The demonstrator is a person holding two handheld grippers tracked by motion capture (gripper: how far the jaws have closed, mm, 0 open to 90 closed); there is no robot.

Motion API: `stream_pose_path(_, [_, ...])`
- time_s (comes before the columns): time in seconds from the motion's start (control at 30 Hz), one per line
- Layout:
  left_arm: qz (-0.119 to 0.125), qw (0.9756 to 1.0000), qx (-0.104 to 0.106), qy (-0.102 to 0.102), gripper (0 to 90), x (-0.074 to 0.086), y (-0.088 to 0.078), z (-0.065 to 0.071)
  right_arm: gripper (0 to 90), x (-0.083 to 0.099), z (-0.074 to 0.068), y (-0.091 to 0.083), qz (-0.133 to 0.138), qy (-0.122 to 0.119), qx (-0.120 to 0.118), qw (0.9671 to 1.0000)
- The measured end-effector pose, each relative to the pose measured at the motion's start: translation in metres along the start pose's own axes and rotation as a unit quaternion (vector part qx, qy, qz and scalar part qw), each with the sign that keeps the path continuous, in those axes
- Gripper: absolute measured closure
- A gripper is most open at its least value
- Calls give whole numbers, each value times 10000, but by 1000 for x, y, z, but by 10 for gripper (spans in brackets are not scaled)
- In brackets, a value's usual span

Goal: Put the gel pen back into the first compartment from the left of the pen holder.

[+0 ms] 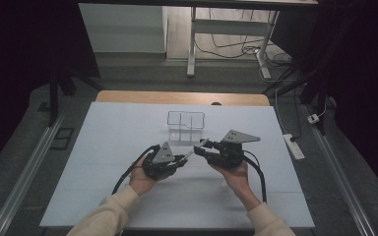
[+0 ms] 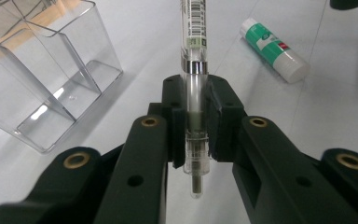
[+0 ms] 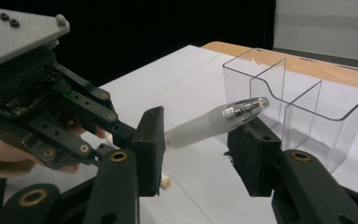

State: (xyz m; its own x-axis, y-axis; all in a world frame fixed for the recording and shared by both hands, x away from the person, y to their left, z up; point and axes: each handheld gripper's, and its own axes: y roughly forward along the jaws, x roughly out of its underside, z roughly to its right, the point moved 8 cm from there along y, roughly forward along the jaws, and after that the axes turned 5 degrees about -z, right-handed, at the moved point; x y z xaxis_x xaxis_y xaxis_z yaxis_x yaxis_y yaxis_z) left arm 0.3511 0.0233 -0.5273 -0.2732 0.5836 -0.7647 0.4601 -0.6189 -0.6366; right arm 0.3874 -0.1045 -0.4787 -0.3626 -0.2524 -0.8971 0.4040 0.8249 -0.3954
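Note:
A clear pen [image 2: 195, 42] with a barcode label and a silver ring is clamped near its back end in my left gripper [image 2: 196, 93], which is shut on it. In the high view this gripper [image 1: 182, 161] points right, with the pen [image 1: 193, 151] sticking out toward my right gripper [image 1: 199, 147]. In the right gripper view the pen's frosted grip and clear tip [image 3: 214, 122] lie across the gap of my right gripper [image 3: 200, 144]. Its jaws stand apart on either side and the pads do not press on the pen. The left gripper's body [image 3: 51, 121] sits close at the left.
A clear divided plastic holder [image 1: 185, 126] stands just behind both grippers and is empty [image 2: 51, 79]. A green and white glue stick [image 2: 274, 49] lies on the white sheet [image 1: 128, 196] over the table. A small pale bit [image 3: 167, 183] rests on the sheet beneath the jaws.

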Motion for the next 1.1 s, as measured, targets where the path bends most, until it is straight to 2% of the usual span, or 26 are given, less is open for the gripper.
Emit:
stream_pose_path(0.23, [-105, 9999, -33, 68, 784, 2, 4, 0, 662, -2, -1, -1, 102, 118, -337, 9993])
stream_pose_path(0.4, [-120, 9999, -16, 77, 781, 2, 4, 0, 719, -4, -6, -2, 161, 164, -655, 9976])
stream_pose_path(0.63, [-104, 9999, 16, -51, 757, 3, 5, -2, 787, -6, -14, -1, 197, 126, -1026, 9944])
stream_pose_path(0.77, [-55, 9999, 47, -130, 738, 3, 4, -4, 788, -7, -15, -3, 221, 18, -988, 9949])
stream_pose_path(1.1, [-8, 9993, -36, -367, 594, 5, -7, -11, 788, -10, -12, -8, 306, -45, -864, 9958])
